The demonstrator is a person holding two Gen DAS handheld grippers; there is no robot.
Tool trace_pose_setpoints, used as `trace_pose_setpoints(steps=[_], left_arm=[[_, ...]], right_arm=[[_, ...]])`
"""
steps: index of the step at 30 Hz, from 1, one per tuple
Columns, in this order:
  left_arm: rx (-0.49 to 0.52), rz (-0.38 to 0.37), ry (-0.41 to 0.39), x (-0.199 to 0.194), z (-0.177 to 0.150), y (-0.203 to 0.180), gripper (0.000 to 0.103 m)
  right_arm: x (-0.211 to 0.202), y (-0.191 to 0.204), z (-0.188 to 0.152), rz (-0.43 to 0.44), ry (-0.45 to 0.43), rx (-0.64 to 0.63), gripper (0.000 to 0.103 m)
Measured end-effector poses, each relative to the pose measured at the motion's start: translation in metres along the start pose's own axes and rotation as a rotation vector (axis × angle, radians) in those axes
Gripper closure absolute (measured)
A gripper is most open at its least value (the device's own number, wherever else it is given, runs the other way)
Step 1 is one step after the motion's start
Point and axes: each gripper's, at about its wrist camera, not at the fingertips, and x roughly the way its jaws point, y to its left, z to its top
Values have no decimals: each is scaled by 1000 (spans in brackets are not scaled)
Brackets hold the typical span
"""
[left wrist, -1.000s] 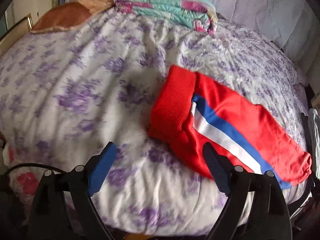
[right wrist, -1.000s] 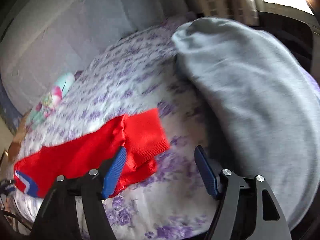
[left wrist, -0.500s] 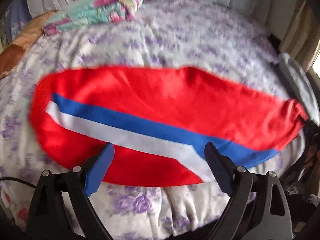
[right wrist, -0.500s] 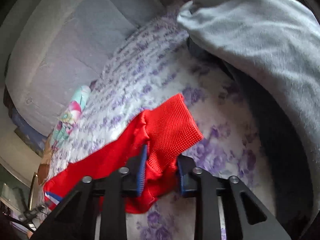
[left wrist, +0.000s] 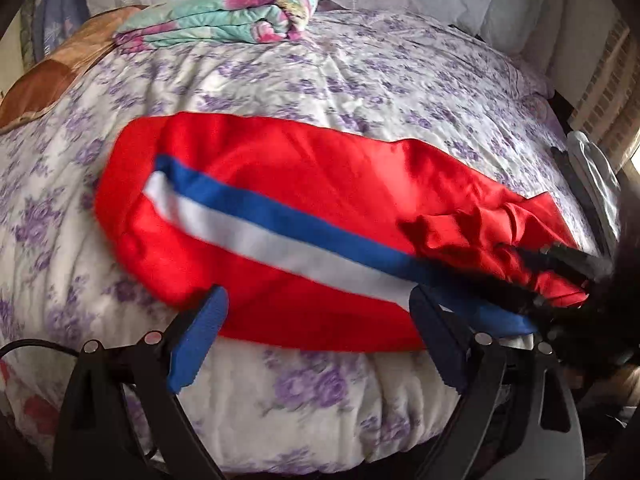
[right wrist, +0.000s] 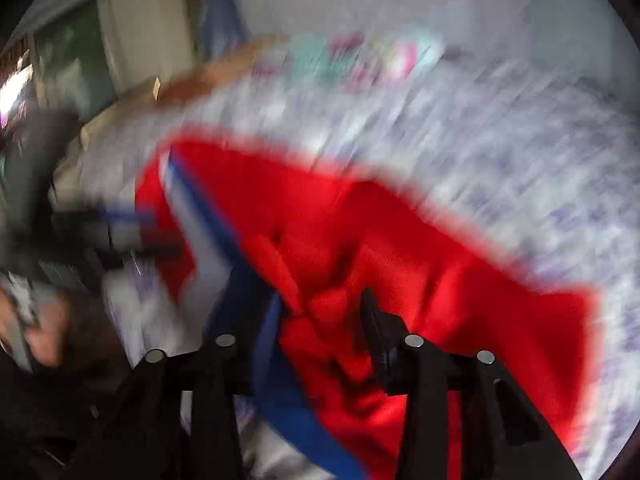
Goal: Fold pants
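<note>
Since half a second ago the red pants (left wrist: 280, 216) have had their right-hand end bunched and lifted; in the left wrist view they lie across the floral bedspread (left wrist: 360, 80), blue and white stripe showing, with the left gripper (left wrist: 316, 332) spread wide and holding nothing, its pads at the near hem; the right gripper (left wrist: 560, 264) is a dark blur there, half hidden in cloth; the right wrist view is heavily smeared, yet its fingers (right wrist: 374, 328) are closed on gathered red fabric; a folded quilt (left wrist: 224, 16) lies beyond.
</note>
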Motion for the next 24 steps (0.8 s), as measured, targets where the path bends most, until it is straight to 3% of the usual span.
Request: trace_pose_setpoints(steps=[2,4,8,12,13,14,15,20,24], left_arm=[[0,-1,-4,-5,-4,6,14],[-13,-5,3,-6,-6,12,13],[-33,-24,6,-3,-3,15,10],[-41,-9,-4,0,-3,10,8],[-35,-5,-4,0,-4,8,8],[-31,-4,-3,-1,-5,8,8],[-30,-5,-2,-1,-5,8,8],[-58,-27,1,-6,-8,18,8],[-96,-34,7,-4,-8,27,8]], right_arm=[[-31,-3,-2,57,-85,-10,59],[-62,-14,-3,38,-153,-9,59],[-66,-26,7,-40,-104,-52,61],[-29,-11,7,-15,2,-116,61],[-21,-8,3,-29,33,-136,67],[-12,-5,0,-58,59,-154,84],[-4,-7,-3,-75,82,-143,91],[-51,-30,10,-10,-46,-15,94],[-87,-35,41,70,-164,34,94]])
